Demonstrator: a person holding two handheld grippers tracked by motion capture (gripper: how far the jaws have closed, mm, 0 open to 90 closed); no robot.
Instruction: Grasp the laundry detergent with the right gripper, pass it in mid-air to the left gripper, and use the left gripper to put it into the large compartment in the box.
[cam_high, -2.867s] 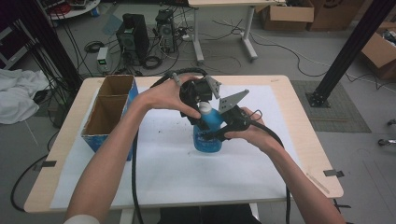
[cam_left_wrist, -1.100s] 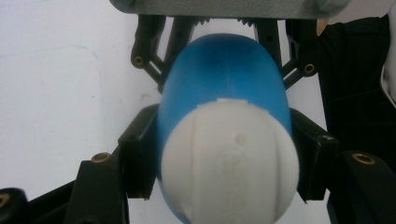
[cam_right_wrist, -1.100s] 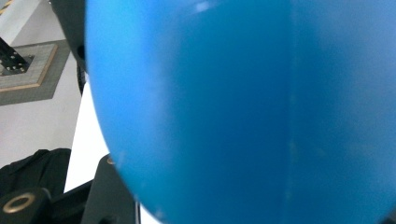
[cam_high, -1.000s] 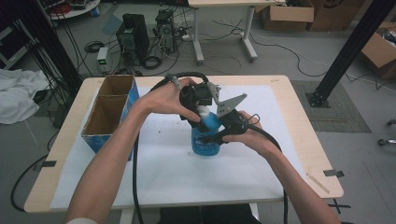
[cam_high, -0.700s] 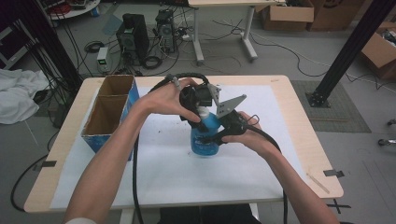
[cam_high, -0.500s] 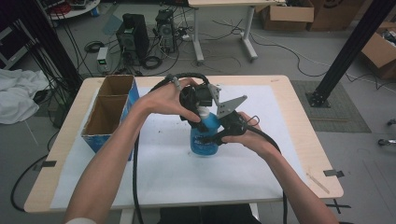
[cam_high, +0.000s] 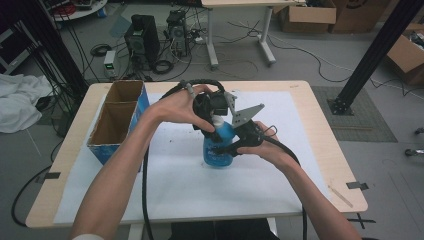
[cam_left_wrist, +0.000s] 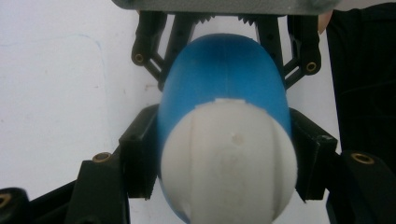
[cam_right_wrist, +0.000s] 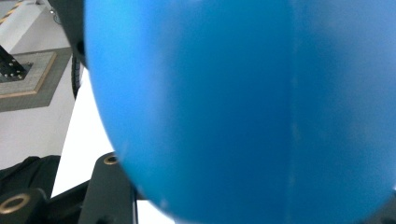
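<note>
A blue bottle (cam_high: 218, 154) with a white cap (cam_high: 218, 121) stands upright on the white sheet at mid table. My left gripper (cam_high: 216, 125) comes down from above and is shut on the cap (cam_left_wrist: 229, 158), one black jaw on each side. My right gripper (cam_high: 226, 146) comes in from the right and is shut on the bottle's body (cam_right_wrist: 243, 107), which crowds the right gripper view. In the left gripper view the bottle (cam_left_wrist: 224, 70) runs away below the cap, and the right gripper's jaws clasp it farther down.
An open cardboard box (cam_high: 120, 117) with blue sides and two compartments stands at the table's left. The white sheet (cam_high: 190, 195) covers most of the wooden table (cam_high: 330, 165). Cables trail from both grippers toward the near edge. Computers and boxes sit on the floor beyond.
Since the earliest frame the right hand has shifted slightly lower and closer against the bottle. Over the last second nothing has visibly moved.
</note>
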